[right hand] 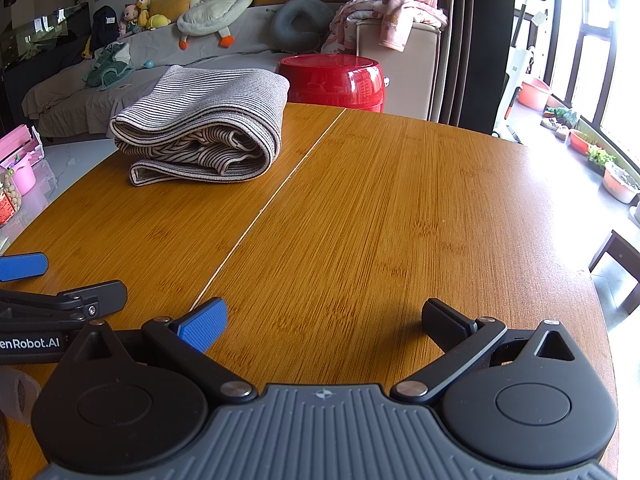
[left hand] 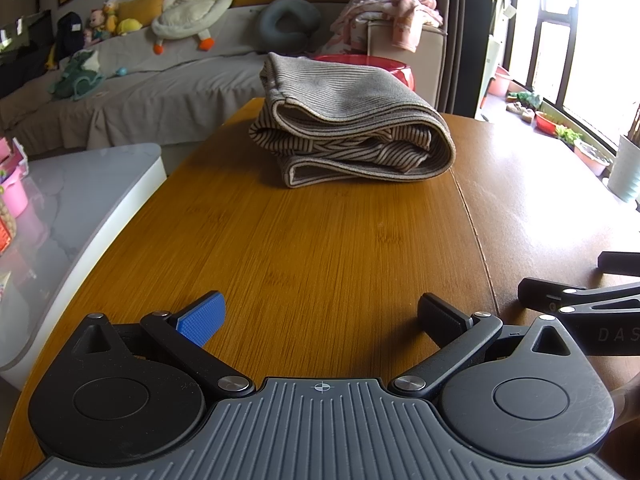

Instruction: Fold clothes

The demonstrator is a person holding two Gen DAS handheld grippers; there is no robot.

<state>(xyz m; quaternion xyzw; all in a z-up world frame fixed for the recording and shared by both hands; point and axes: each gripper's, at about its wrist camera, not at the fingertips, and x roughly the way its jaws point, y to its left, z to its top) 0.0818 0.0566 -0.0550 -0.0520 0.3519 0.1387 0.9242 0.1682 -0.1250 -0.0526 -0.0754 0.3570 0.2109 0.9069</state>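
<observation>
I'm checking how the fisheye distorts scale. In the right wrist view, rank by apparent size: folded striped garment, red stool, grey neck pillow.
1. folded striped garment, though nearest the camera
2. red stool
3. grey neck pillow, farthest back

Left gripper (left hand: 320, 320) and right gripper (right hand: 324, 322), level and side by side, both pointing forward just above the bench (right hand: 360, 220). Each gripper's jaws stand wide apart with nothing between them: one blue-padded finger (left hand: 202, 318) on the left, one black finger (left hand: 440, 318) on the right. Each gripper shows at the edge of the other's view.
</observation>
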